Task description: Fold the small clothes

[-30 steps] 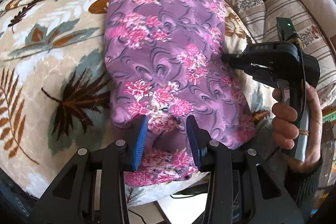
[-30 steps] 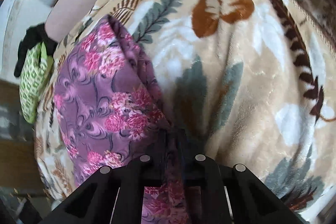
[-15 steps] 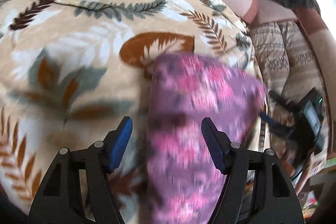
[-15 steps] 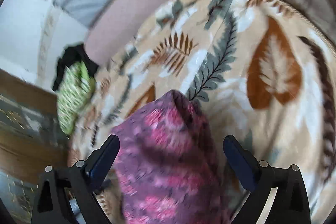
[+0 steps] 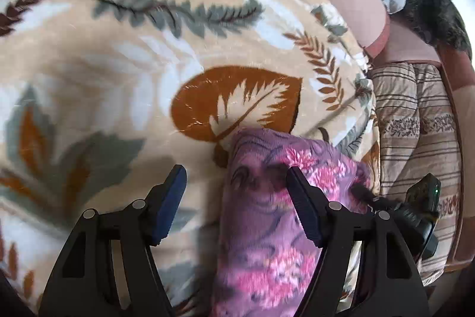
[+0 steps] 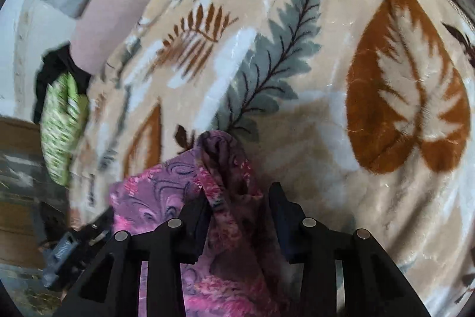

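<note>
Purple floral garment (image 5: 267, 228) lies on leaf-print blanket (image 5: 124, 55), bunched into a narrow doubled strip near the blanket's near edge; looks part-folded, at least one fold made, layers visible at the far tip in the right wrist view (image 6: 219, 150); not squared, edges lumpy, so judge roughly midway; left to do: flatten, another fold or tidy, set aside; whether other pieces wait cannot be told, though a green patterned cloth (image 6: 61, 124) sits at the blanket's far edge.

Left tongs (image 5: 234, 195) spread wide, holding nothing; right blue pad overlaps the garment in view, left pad over bare blanket; contact with fabric unclear; frame a bit blurred.

Right tongs (image 6: 240, 213) apart too, a ridge of the garment runs up between the fingers; pads do not appear to pinch it, gap shows either side; read as released, not gripping.

Left wrist view only: striped cushion (image 5: 415, 124) beside blanket, right gripper body with green light at garment's right side, dark furry thing (image 5: 436, 8) at top right, unidentifiable. Right wrist view only: green cloth, garment's folded tip, part of the left gripper at lower left, big rust leaf print.
</note>
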